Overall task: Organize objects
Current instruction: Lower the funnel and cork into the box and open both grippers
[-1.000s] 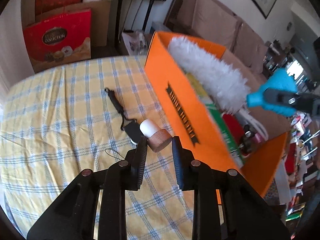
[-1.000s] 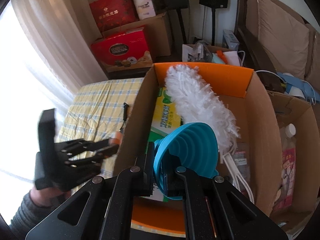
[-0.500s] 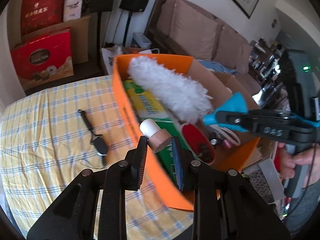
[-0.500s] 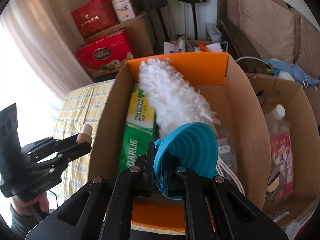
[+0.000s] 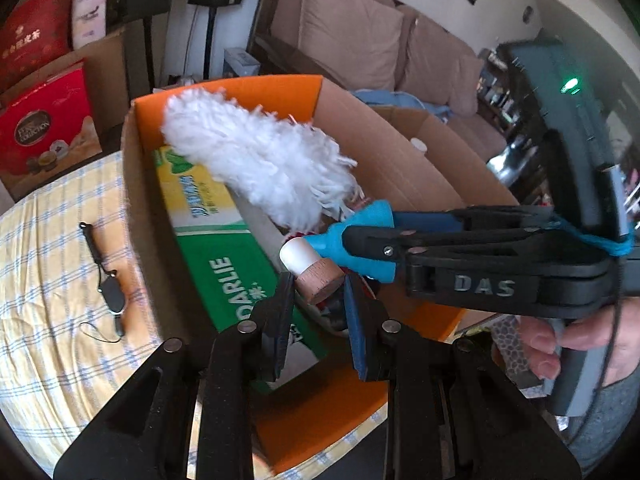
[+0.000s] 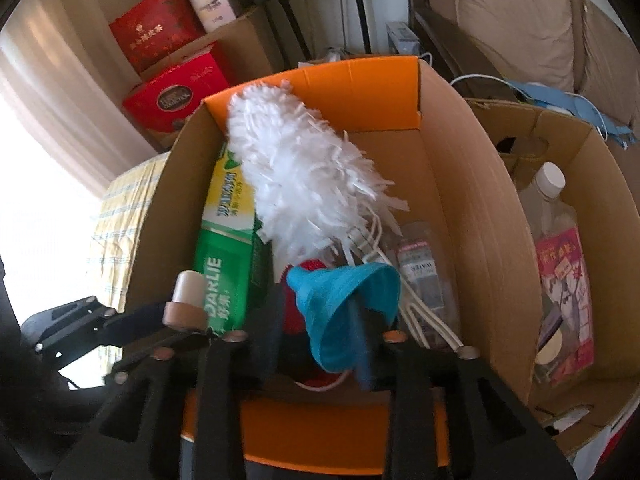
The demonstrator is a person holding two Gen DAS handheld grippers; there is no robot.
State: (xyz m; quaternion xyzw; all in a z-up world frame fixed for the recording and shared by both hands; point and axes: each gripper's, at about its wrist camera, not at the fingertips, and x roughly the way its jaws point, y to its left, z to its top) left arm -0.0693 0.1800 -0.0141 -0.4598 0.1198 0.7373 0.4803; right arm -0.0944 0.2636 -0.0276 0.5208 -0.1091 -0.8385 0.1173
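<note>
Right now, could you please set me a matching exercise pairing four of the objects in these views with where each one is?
Things:
1. white duster
2. blue funnel
3. wooden-capped stopper
4. green Darlie box

Places:
A. lying flat along the carton's left wall
B. between the left gripper's fingers
C. between the right gripper's fingers, over the orange carton
D. slanted across the carton, head at its far corner

Pairs: 1-D, 2-C, 3-B, 4-A
</note>
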